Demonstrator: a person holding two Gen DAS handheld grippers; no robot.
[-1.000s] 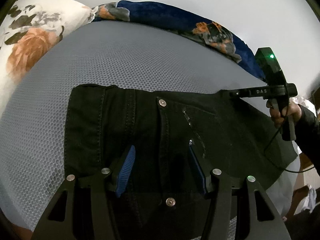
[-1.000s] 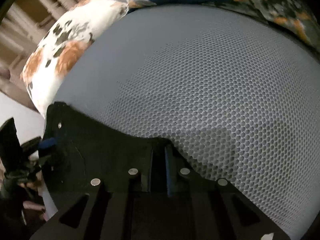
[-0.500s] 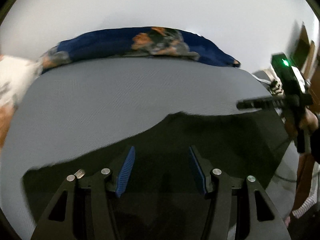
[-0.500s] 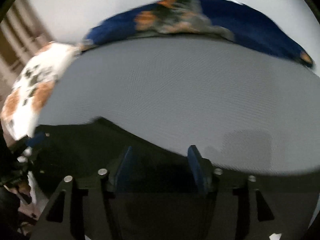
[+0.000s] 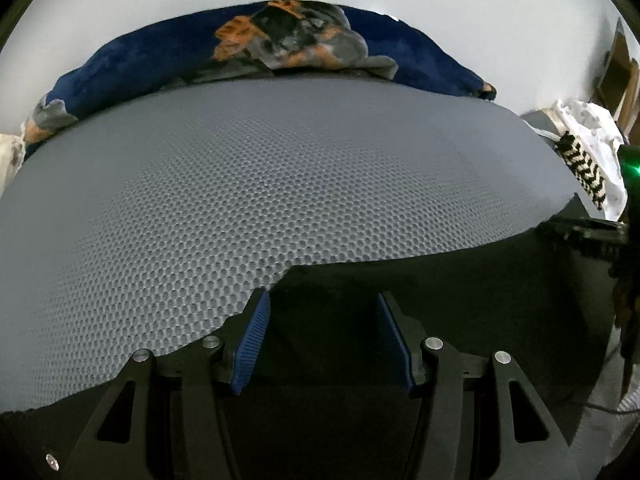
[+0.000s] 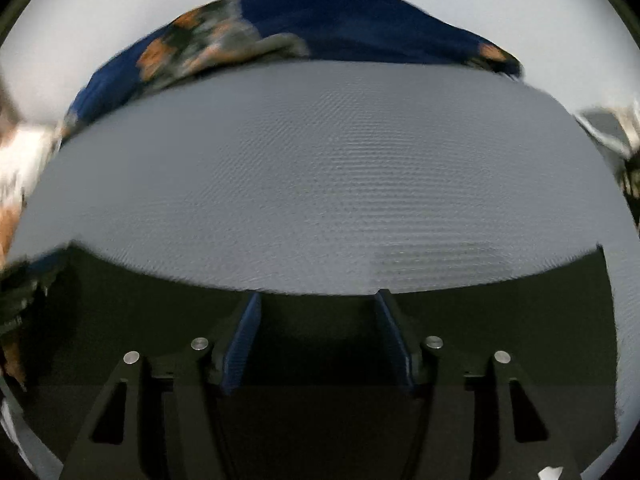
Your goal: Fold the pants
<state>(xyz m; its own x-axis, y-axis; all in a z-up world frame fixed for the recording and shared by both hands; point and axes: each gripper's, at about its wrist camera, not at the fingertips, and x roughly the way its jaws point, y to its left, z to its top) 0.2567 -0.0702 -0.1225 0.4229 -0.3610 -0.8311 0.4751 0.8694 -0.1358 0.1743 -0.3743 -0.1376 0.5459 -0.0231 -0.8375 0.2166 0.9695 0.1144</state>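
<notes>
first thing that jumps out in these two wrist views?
The grey honeycomb-textured mattress cover fills the middle of both views. Black pants spread dark across its near edge, under both claws. Along the far edge lies a navy blanket with orange flowers. The left claw stands open over the pants, and the right claw is closing with its blue pads still apart, gripping nothing.

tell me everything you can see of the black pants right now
The black pants lie flat on the grey honeycomb mattress, a dark, matte cloth. Their far edge is uneven and stepped. They fill the near part of both views, passing under both grippers' spread blue pads. No pad visibly presses on them.
</notes>
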